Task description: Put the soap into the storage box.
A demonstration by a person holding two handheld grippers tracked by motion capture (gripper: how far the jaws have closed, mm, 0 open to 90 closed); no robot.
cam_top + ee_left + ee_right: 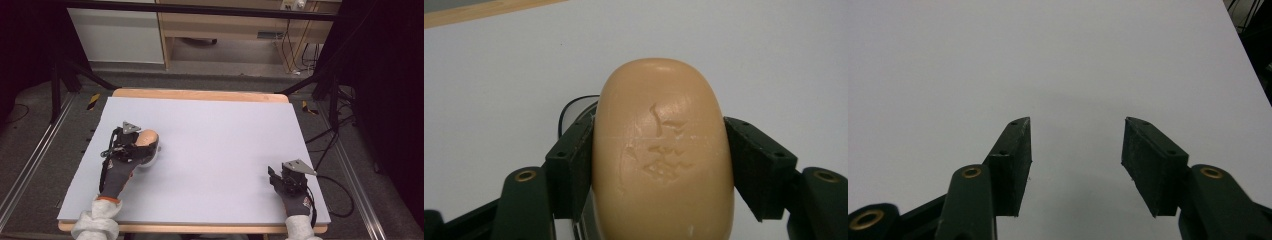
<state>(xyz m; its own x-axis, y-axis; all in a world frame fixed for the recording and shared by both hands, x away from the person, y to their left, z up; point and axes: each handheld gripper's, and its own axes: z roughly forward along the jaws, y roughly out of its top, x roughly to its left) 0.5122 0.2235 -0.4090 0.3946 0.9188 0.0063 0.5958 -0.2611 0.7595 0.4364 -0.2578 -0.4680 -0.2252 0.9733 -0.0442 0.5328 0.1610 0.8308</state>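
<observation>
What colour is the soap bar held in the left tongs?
Pale tan-orange soap bar, clearest in the left gripper view.

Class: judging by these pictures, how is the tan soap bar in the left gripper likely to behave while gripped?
The soap bar looks rigid, holding its shape between the left gripper jaws. Its smooth, rounded sides may slip. The dents on its face suggest it marks easily.

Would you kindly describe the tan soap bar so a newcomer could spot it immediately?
Start at the white table and look to its left side, where the left gripper is. The soap bar sits clamped between its black jaws: smooth, rounded, tan, with a worn embossed mark, the one warm-coloured thing there.
</observation>
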